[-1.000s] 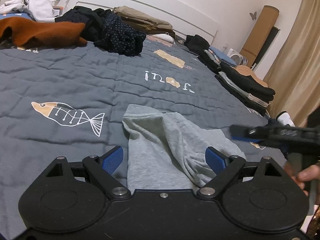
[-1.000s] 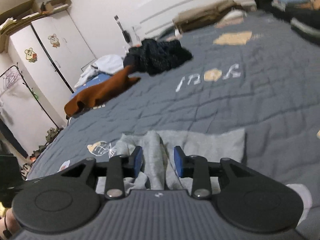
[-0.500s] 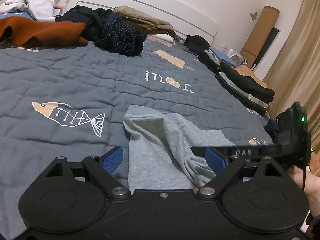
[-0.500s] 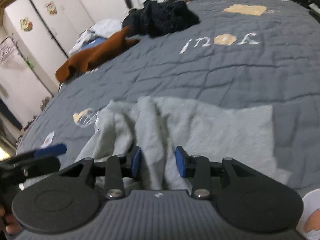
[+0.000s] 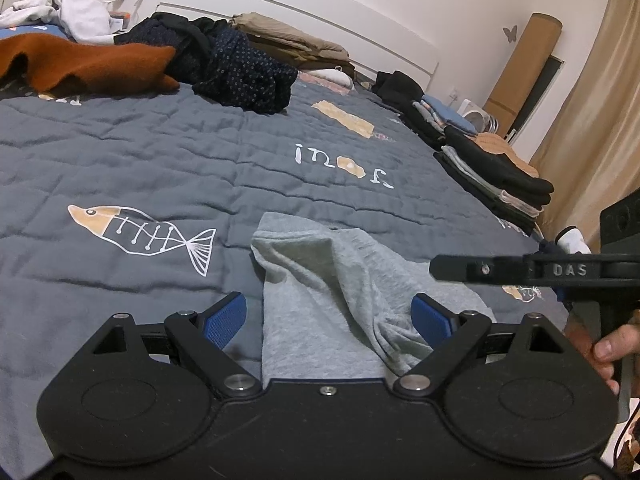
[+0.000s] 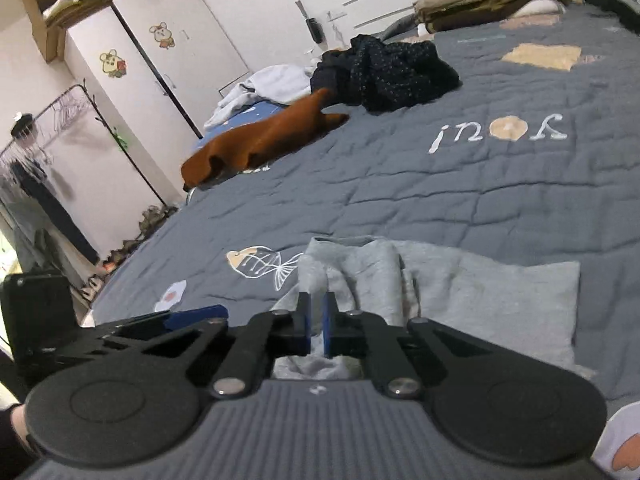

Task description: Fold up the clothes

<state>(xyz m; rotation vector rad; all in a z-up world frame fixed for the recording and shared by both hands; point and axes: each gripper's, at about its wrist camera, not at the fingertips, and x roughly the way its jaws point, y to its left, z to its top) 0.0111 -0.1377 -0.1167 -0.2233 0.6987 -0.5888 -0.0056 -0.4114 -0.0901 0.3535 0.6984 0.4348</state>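
A crumpled grey garment [image 5: 320, 292] lies on the blue-grey quilt [image 5: 160, 152] at the near edge of the bed. My left gripper [image 5: 328, 320] is open, its blue pads wide apart on either side of the garment's near hem, touching nothing. My right gripper [image 6: 316, 314] is over the garment's bunched left part [image 6: 360, 272]. Its jaws are closing and only a thin slit is left, with grey cloth showing in it. From the left wrist view the right gripper [image 5: 440, 268] reaches in level from the right, held by a hand [image 5: 612, 348].
Stacks of folded clothes [image 5: 492, 176] line the bed's right side. A rust-brown garment [image 5: 88, 64], a dark dotted one [image 5: 244, 72] and a beige pile [image 5: 288, 40] lie near the headboard. A white wardrobe [image 6: 160, 60] and a clothes rack [image 6: 40, 140] stand beyond the bed's left edge.
The right gripper's jaws went from partly open to almost together, and it drew back and tilted over the garment. The left gripper and the garment stayed as they were.
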